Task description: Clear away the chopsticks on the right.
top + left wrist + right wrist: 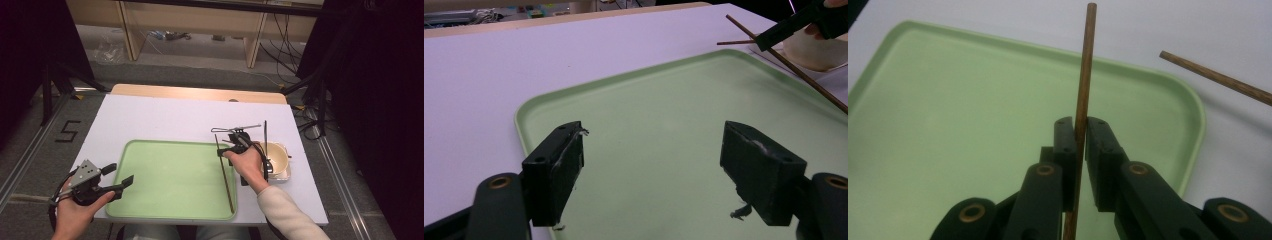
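Observation:
A brown chopstick [226, 177] slants along the right side of the green tray [170, 180], its near end down on the tray. My right gripper [225, 150] is low over it. In the right gripper view the chopstick [1085, 60] runs between the nearly closed jaws [1080, 127]; it lies against one pad, with a thin dark gap to the other. A second chopstick [1218, 77] lies on the white table beyond the tray's corner. My left gripper [120, 174] hovers open and empty over the tray's near left corner [651, 165].
A cream bowl [277, 155] on a small square dish stands just right of the tray, close to the right hand. The tray [649, 100] lies on a white board with a wooden table edge behind it. Cables trail on the floor beyond.

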Motion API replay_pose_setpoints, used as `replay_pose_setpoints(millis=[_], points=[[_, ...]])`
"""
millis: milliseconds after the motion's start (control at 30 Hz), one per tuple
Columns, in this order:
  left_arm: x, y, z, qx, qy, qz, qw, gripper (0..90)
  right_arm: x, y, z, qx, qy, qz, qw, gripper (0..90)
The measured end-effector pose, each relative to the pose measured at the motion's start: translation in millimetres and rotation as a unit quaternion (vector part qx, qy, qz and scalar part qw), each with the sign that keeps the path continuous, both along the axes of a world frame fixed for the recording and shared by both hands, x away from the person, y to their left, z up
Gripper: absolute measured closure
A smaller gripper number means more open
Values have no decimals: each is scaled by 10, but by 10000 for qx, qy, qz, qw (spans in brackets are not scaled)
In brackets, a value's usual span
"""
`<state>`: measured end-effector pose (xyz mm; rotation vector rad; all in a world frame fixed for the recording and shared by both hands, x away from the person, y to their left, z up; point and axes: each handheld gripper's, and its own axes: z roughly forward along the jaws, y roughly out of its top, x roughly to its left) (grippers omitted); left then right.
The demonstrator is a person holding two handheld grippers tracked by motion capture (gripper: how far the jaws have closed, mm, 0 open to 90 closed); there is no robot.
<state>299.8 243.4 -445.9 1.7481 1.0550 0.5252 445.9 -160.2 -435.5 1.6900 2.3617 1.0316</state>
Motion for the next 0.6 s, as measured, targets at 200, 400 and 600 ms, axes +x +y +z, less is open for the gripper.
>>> replay_pose_setpoints(millis=[200, 400, 600], points=[[1, -2, -2, 1, 7, 9, 10000, 253, 56, -4, -95, -214, -21, 74, 9997, 832], [2, -5, -2, 0, 12, -7, 10000, 253, 84, -5, -153, -428, -20, 198, 9989, 824], [5, -5, -5, -24, -1, -2, 10000, 253, 100, 24, -182, -497, 126, 136, 9986, 822]])
